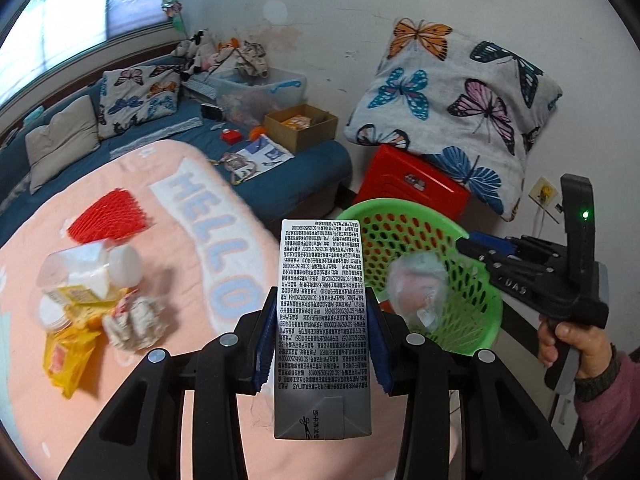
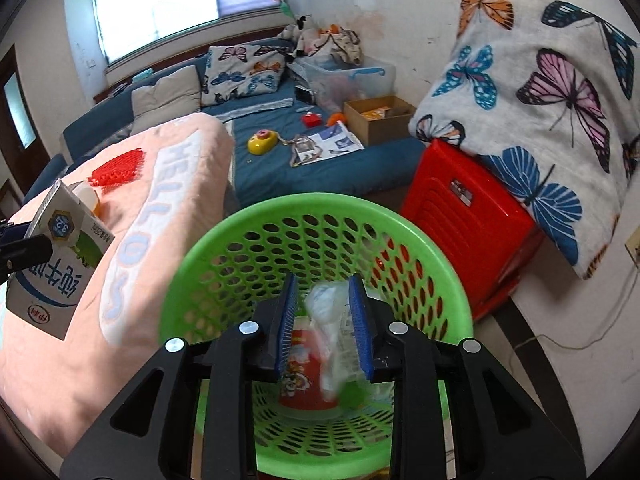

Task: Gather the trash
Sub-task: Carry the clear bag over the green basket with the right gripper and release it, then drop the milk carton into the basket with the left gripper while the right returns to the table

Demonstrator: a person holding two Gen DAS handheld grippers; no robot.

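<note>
Pink blanket (image 1: 168, 248) lay at nine o'clock, trash scattered on it. Left gripper (image 1: 320, 320) pinched a carton (image 1: 322, 320) by its stiff, light sides. Right gripper (image 2: 325, 328), slightly parted over the basket (image 2: 248, 224) at three o'clock, released a crumpled wrapper (image 2: 328, 308).

Lit by soft daylight from the window (image 2: 160, 4) at far left, blown out to near white in both views. Bright, even light on the white wall (image 1: 340, 8), with only faint shadows under the green basket (image 2: 312, 216) rim and beneath the butterfly pillow (image 1: 460, 96). Strong fisheye bending throughout, straight edges curved, corners cut off by a black ring. Motion blur on the trash pile (image 1: 92, 292) at near left and on the crumpled plastic (image 2: 332, 320) over the basket. Sharp print on the milk carton (image 1: 322, 320), its silver face catching slight glare.
</note>
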